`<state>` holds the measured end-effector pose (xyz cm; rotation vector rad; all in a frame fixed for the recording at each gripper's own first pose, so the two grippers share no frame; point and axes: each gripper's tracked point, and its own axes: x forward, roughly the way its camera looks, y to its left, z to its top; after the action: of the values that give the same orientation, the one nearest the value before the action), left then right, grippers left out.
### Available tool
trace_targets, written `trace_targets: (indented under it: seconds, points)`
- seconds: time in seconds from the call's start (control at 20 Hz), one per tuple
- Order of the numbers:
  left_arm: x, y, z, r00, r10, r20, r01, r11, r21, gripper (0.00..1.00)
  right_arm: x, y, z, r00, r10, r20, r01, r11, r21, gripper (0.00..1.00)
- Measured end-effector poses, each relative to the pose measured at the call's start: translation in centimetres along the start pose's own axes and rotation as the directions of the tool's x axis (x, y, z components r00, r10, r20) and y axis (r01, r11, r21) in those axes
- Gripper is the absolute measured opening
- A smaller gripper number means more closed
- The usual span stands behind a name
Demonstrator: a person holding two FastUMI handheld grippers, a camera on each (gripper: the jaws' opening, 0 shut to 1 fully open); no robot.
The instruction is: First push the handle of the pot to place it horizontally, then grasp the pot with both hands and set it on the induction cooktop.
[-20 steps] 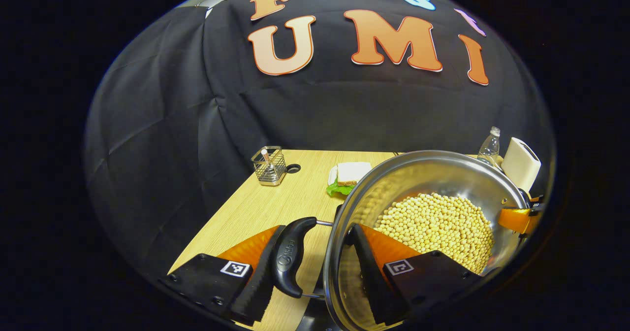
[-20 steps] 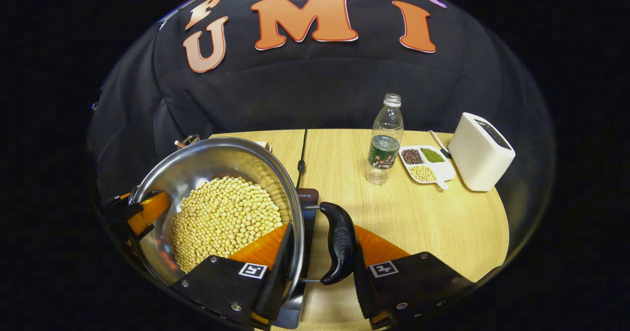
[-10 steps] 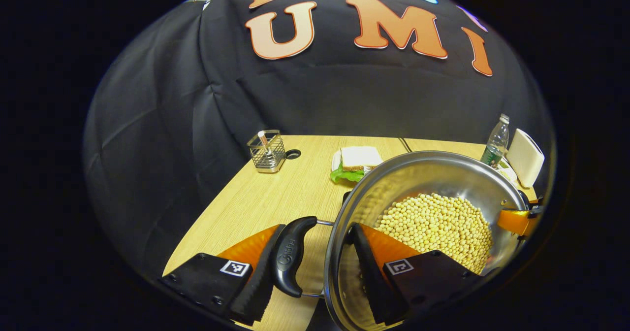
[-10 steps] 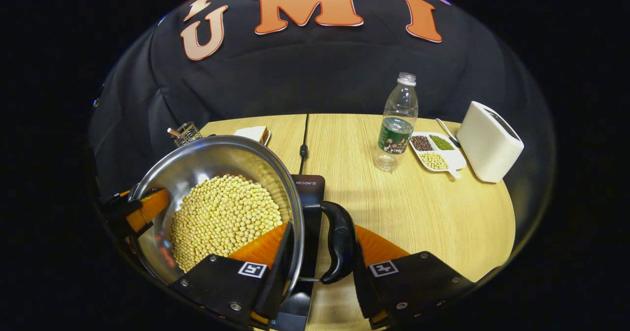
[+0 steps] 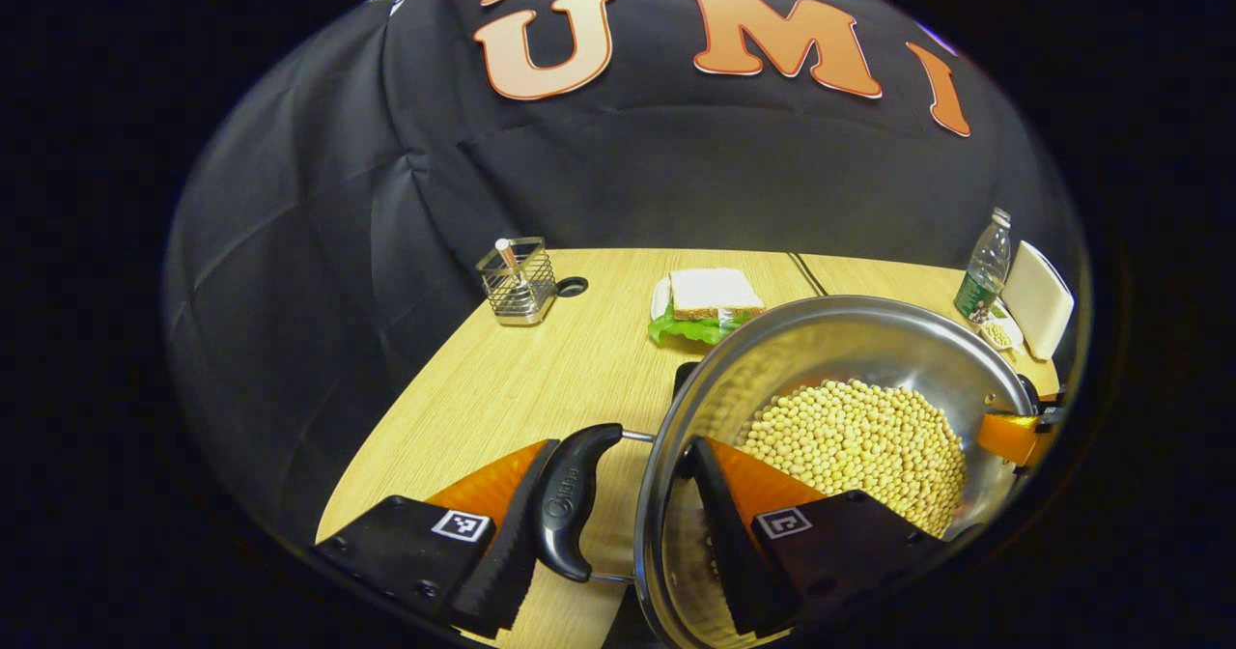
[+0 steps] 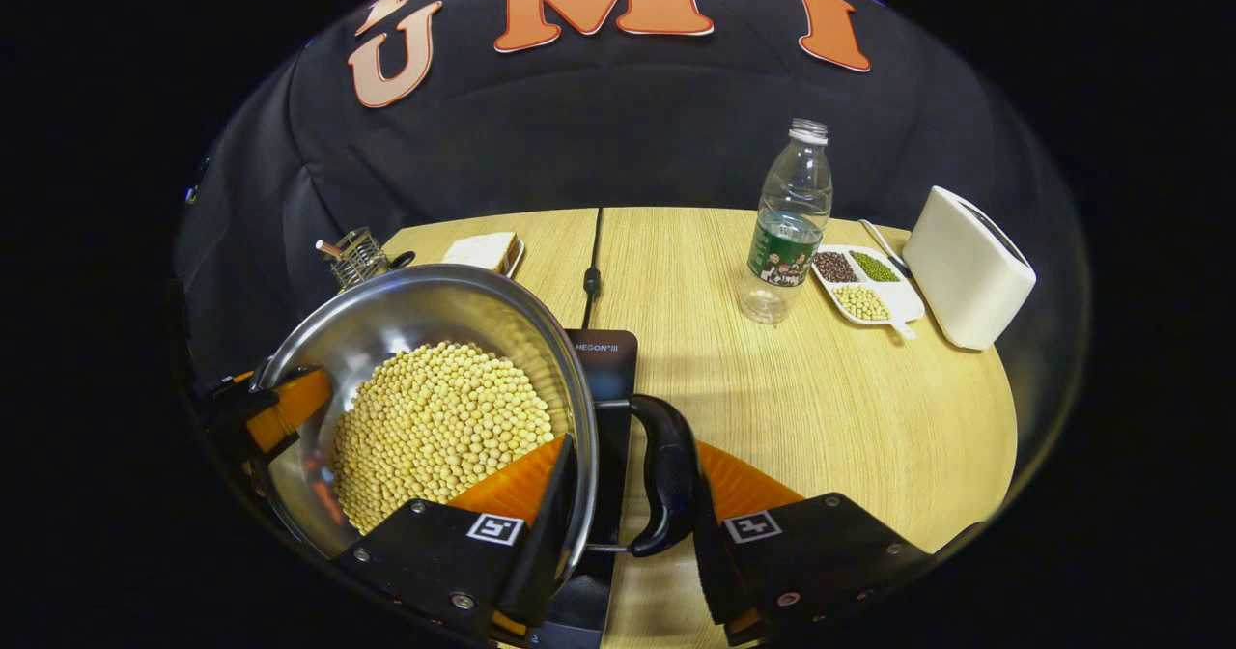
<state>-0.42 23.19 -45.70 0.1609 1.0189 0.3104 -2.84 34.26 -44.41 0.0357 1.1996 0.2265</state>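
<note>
White lettering "HEGON" with a small mark after it stands on the black induction cooktop (image 6: 603, 364), an embossed, unreadable logo sits on the pot's black handle (image 6: 666, 475), and the bottle (image 6: 787, 229) label is illegible.

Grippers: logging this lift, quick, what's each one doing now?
Left gripper: closed over the pot rim and its left handle.
Right gripper: closed over the rim and right handle.

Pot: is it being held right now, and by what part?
Yes. The pot of soybeans is held at both sides: the left gripper spans its left handle and rim, the right gripper its right handle and rim.
</note>
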Motion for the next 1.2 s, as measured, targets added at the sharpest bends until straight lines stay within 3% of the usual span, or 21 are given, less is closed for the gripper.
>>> trace_targets:
  seconds: [0.1, 0.5, 0.55, 0.6, 0.7, 0.75, 0.8, 1.0, 1.2]
  points:
    - [0.2, -0.1, -0.3, 1.000, -0.005, -0.016, 0.005, 1.000, -0.004, 0.88, 0.1, -0.3, -0.2, 1.000, -0.008, -0.007, 0.008, 1.000, 0.002, 0.61]
    - [0.6, -0.1, -1.1, 1.000, -0.024, -0.020, 0.024, 1.000, -0.008, 0.85, -0.1, -0.6, 0.3, 0.999, -0.044, 0.022, 0.045, 0.999, -0.005, 0.62]
    - [0.7, 0.0, -1.1, 1.000, -0.016, -0.023, 0.016, 1.000, -0.002, 0.92, -0.1, -0.4, 0.4, 0.999, -0.043, 0.029, 0.043, 0.999, -0.018, 0.67]
    - [0.6, -0.1, -0.9, 1.000, -0.011, -0.021, 0.011, 1.000, 0.007, 0.89, -0.2, -0.4, 0.3, 0.999, -0.036, 0.024, 0.037, 0.999, -0.024, 0.70]
    - [-0.2, 0.4, 0.0, 1.000, 0.009, 0.008, -0.009, 1.000, 0.030, 0.91, -0.6, 0.1, 0.3, 1.000, 0.011, 0.016, -0.011, 1.000, -0.007, 0.76]
    - [-0.9, 0.5, 1.1, 0.999, 0.008, 0.040, -0.009, 0.999, 0.031, 0.93, -1.0, 0.1, 0.7, 0.999, 0.025, 0.031, -0.025, 1.000, 0.007, 0.71]
    - [-1.8, 1.1, 2.2, 0.996, 0.025, 0.080, -0.028, 0.999, 0.032, 0.88, -1.4, -0.1, 1.5, 0.997, 0.032, 0.063, -0.033, 0.999, 0.019, 0.82]
    - [-5.3, 2.5, 6.4, 0.970, 0.085, 0.226, -0.094, 0.995, 0.029, 0.88, -4.8, -1.5, 5.0, 0.976, 0.029, 0.217, -0.034, 0.999, 0.020, 0.87]
    - [-10.3, 1.3, 10.4, 0.931, 0.061, 0.360, -0.059, 0.998, -0.018, 0.87, -10.2, -2.8, 8.1, 0.924, 0.018, 0.382, -0.011, 1.000, -0.021, 0.89]
